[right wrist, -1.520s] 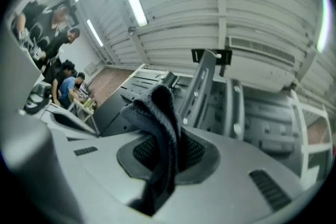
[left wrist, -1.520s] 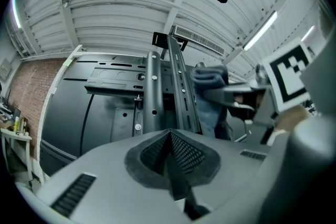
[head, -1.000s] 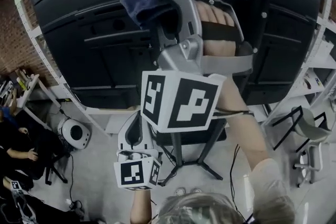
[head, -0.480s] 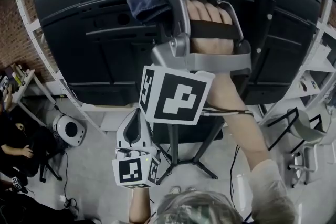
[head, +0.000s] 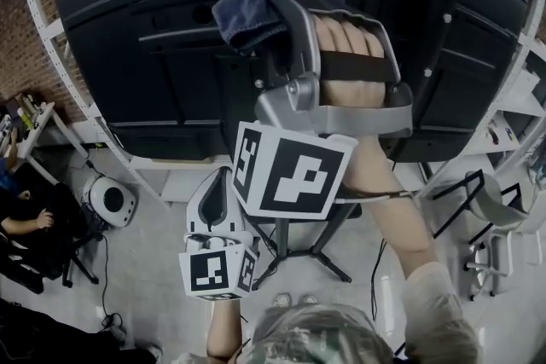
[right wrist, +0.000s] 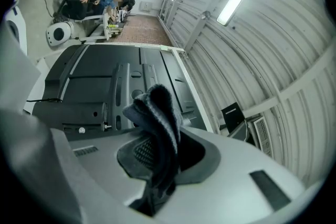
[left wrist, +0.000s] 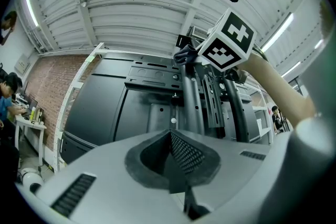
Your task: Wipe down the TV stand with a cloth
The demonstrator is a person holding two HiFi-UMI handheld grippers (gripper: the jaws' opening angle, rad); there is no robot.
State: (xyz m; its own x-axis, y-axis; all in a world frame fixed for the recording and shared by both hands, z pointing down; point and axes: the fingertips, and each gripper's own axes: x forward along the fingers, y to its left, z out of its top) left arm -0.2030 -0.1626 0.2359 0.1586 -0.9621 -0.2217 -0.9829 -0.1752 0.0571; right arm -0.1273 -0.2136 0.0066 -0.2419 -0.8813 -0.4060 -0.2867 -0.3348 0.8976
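A dark blue cloth (head: 256, 4) is bunched in my right gripper (head: 286, 30), which is shut on it and held high against the black back of the TV (head: 145, 55) and its mount rails. In the right gripper view the cloth (right wrist: 157, 118) stands up between the jaws of the right gripper (right wrist: 157, 157), hiding the pads. The stand's black column (left wrist: 191, 97) and its floor legs (head: 311, 256) sit below. My left gripper (head: 215, 187) hangs lower, apart from the stand. Seen in its own view, the left gripper (left wrist: 173, 157) is shut with nothing in it.
White shelving frames flank the TV at left (head: 51, 55) and right (head: 520, 98). On the grey floor are a round white device (head: 111, 202), a seated person (head: 26, 226) at far left, and a chair (head: 495, 209) at right.
The right gripper with the cloth has slid a little to the right along the back of the TV. The left gripper has stayed low, almost in place.
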